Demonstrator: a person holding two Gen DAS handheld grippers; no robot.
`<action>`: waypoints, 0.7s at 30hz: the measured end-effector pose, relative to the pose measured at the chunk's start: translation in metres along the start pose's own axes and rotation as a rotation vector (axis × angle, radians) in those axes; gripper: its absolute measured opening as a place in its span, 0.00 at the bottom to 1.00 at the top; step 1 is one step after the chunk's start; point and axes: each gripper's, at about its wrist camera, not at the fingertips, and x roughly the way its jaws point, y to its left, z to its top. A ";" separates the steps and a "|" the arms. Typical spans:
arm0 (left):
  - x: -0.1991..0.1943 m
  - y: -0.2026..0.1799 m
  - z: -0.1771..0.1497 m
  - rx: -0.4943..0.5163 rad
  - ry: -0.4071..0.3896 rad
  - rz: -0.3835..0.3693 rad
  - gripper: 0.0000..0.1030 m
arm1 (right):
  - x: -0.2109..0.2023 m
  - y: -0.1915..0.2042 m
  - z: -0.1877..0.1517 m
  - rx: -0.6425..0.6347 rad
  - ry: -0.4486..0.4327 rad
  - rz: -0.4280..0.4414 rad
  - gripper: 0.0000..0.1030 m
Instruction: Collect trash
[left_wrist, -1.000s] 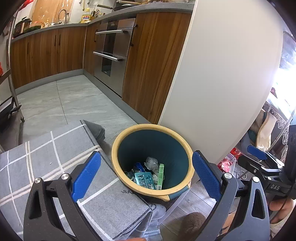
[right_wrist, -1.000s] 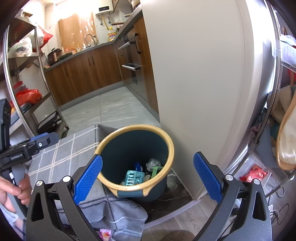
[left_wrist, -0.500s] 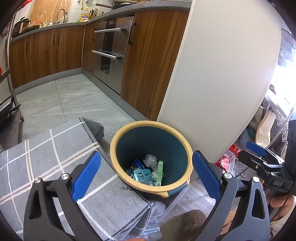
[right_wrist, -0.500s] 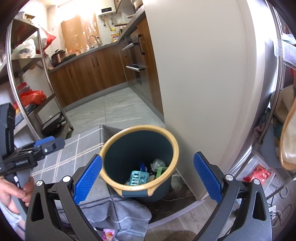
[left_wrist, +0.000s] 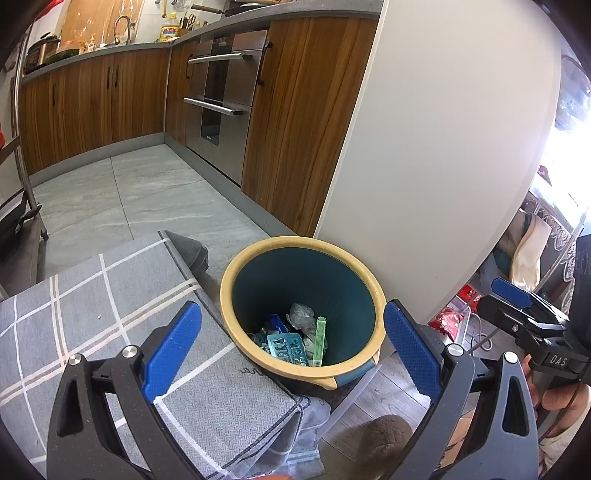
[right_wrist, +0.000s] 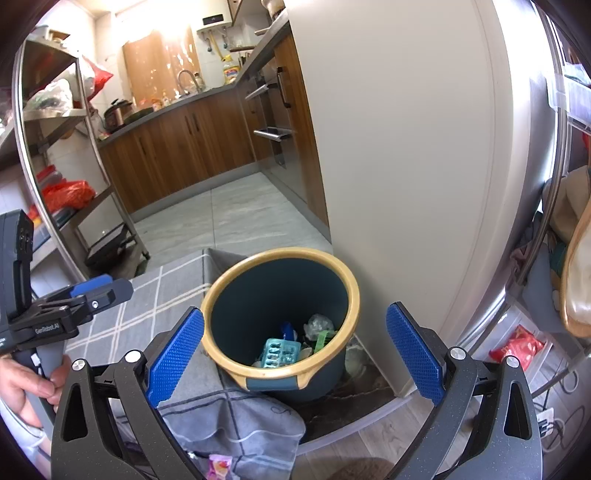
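The left claw (left_wrist: 291, 350) and the right claw (right_wrist: 295, 350) both hang with fingers spread wide apart, gripping nothing, each above the trash bin (left_wrist: 236, 332) (right_wrist: 280, 380). The bin (dark teal, with a yellow rim) stands on the floor against a white cabinet panel (left_wrist: 443, 147), just beside the edge of a grey checked cloth (left_wrist: 92, 295). In its bottom lie a teal blister pack (left_wrist: 286, 347), a green stick-shaped wrapper (left_wrist: 319, 339) and crumpled clear plastic (left_wrist: 301, 314).
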 end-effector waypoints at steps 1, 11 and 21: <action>0.000 0.000 0.000 0.001 0.001 0.000 0.94 | 0.000 0.000 0.000 0.000 0.000 0.000 0.95; 0.001 -0.001 -0.001 0.000 0.004 0.001 0.94 | 0.001 0.000 -0.001 0.000 0.002 0.000 0.95; 0.003 0.000 -0.003 -0.007 0.007 -0.005 0.94 | 0.001 -0.001 0.000 0.001 0.003 0.000 0.95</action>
